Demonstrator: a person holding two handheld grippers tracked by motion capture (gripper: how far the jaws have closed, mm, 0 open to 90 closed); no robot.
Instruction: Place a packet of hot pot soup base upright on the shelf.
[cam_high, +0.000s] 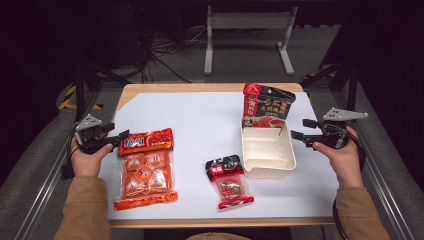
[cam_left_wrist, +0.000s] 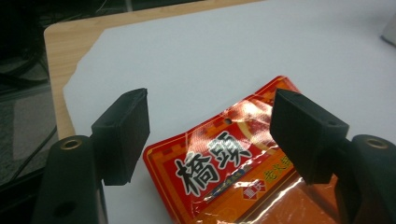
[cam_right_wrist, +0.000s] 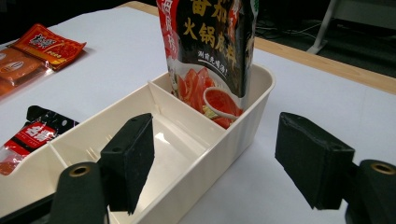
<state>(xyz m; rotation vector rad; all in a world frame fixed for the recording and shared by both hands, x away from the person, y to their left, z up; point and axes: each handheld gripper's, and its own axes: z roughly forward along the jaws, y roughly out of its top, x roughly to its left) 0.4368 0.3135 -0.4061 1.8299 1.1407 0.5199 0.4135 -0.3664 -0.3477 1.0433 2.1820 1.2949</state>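
High view: left gripper (cam_high: 121, 137) at the orange packet's (cam_high: 145, 167) top edge; black pouch (cam_high: 266, 104) stands in the cream tray's (cam_high: 267, 150) far compartment – its base hidden.
Left gripper view: jaws wide apart, empty; packet cut off at the bottom.
Right gripper view: right gripper (cam_right_wrist: 215, 161) spread wide, empty – straddling the tray's wall.
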